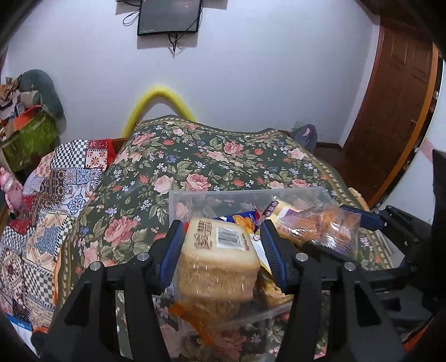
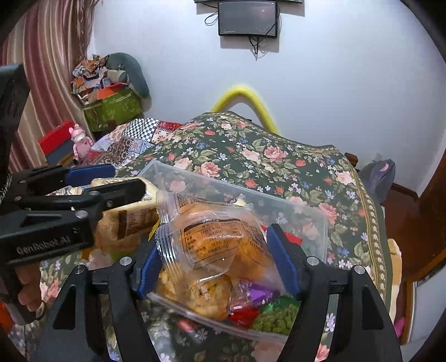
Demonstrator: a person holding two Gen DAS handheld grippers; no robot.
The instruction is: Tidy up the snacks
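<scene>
Over the clear plastic bin (image 1: 245,195) on the floral bedspread (image 1: 195,156), both grippers hold wrapped snacks. From the left wrist view, the left gripper (image 1: 223,245) is clamped on a pale stacked-cracker packet (image 1: 220,259), its blue pads pressed to the packet's two sides; the packet sits at 6 o'clock in the frame, above the near edge of the bin. At 3 o'clock there, the right gripper (image 1: 334,222) grips a clear bag of orange pastry (image 1: 320,225).

From the right wrist view, the right gripper (image 2: 214,250) pinches that pastry bag (image 2: 217,239) between its blue pads, the bag tilted with its printed label facing up, over the bin (image 2: 306,211). Inside the bin below it lie a bag of green peas (image 2: 276,323) at 5 o'clock, red and purple wrapped sweets (image 2: 251,303) beside it, and a yellow crumbly snack (image 2: 200,292). At 9 o'clock the left gripper (image 2: 122,178) holds the cracker packet (image 2: 131,217) just beside the pastry bag.

A patchwork quilt (image 1: 47,200) lies at 9 o'clock beyond the bedspread, and a dark screen (image 2: 248,18) hangs on the wall at 12 o'clock.
</scene>
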